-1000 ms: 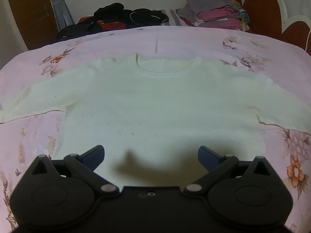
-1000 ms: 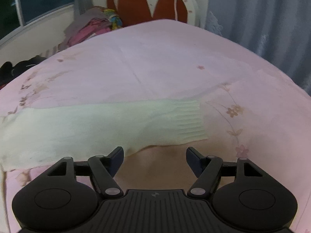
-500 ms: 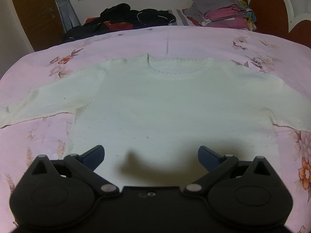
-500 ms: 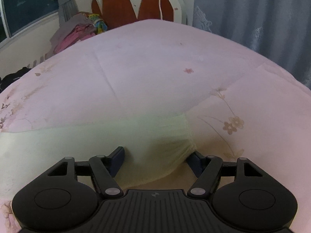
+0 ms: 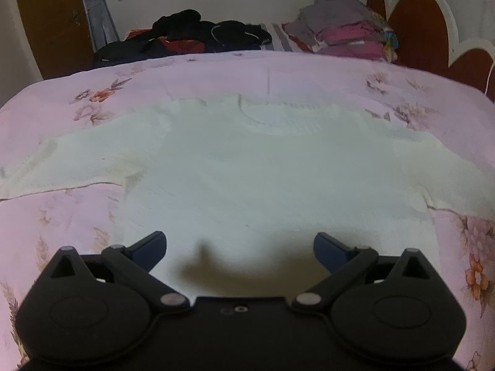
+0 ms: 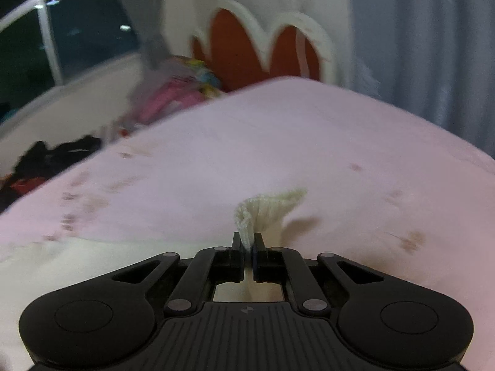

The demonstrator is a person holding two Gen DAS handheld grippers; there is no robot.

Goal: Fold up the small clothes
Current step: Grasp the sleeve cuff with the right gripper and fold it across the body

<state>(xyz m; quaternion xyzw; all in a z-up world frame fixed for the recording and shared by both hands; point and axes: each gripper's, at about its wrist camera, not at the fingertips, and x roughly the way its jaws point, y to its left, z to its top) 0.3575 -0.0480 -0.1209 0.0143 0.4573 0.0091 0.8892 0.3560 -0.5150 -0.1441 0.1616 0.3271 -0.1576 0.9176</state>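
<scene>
Cream knitted long-sleeved sweater lies flat, front up, on the pink floral bedspread, sleeves spread out to either side, round neckline toward the far edge of the bedspread.

Left gripper, black with dark blue fingertips, hovers over the sweater's hem, fingers spread wide and grasping nothing; its shadow falls on the knit just ahead of it.

Right gripper is clenched on the ribbed cuff of one sleeve. The cuff is bunched and stands up out of the pinch, fanning above the bedspread, with a shadow just beside it. The rest of that sleeve trails off low to the left in the right wrist view, which is blurred.

Beyond the sweater's neckline: a heap of black clothes and a stack of folded pink and grey garments. Beside the stack, a red headboard with white scalloped trim.
</scene>
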